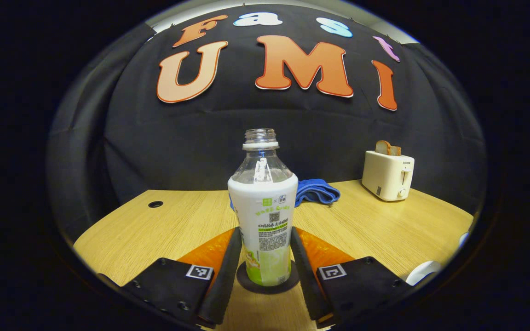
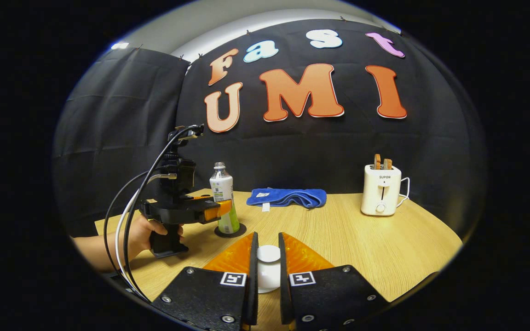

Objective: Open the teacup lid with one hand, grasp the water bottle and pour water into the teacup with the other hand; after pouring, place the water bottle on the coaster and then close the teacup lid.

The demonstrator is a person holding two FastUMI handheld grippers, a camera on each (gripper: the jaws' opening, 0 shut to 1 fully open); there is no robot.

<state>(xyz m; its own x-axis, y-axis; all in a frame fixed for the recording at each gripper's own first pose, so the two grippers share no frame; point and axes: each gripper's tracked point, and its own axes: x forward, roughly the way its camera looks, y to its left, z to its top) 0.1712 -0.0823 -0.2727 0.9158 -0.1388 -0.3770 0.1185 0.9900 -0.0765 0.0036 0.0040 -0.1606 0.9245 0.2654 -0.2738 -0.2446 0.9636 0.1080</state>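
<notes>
The uncapped water bottle [image 1: 264, 202], clear on top with a white and green label, stands upright on the dark round coaster [image 1: 267, 289]. My left gripper [image 1: 265, 230] is shut on it, one finger against each side of the label. In the right gripper view the same bottle [image 2: 222, 186] stands on the coaster [image 2: 242, 230] with the left gripper [image 2: 223, 208] around it, held by a hand [image 2: 145, 232]. My right gripper [image 2: 267, 235] is shut on a white teacup lid [image 2: 268, 253], its round knob up between the fingers. A white curved edge [image 1: 423, 272], perhaps the teacup, sits low right.
A folded blue cloth [image 2: 287, 196] lies at the back of the wooden table [image 2: 361, 239]. A cream toaster [image 2: 381, 189] with bread slices stands at the back right. Cables [image 2: 124, 220] hang from the left gripper. A small round hole [image 1: 155, 204] marks the table's far left.
</notes>
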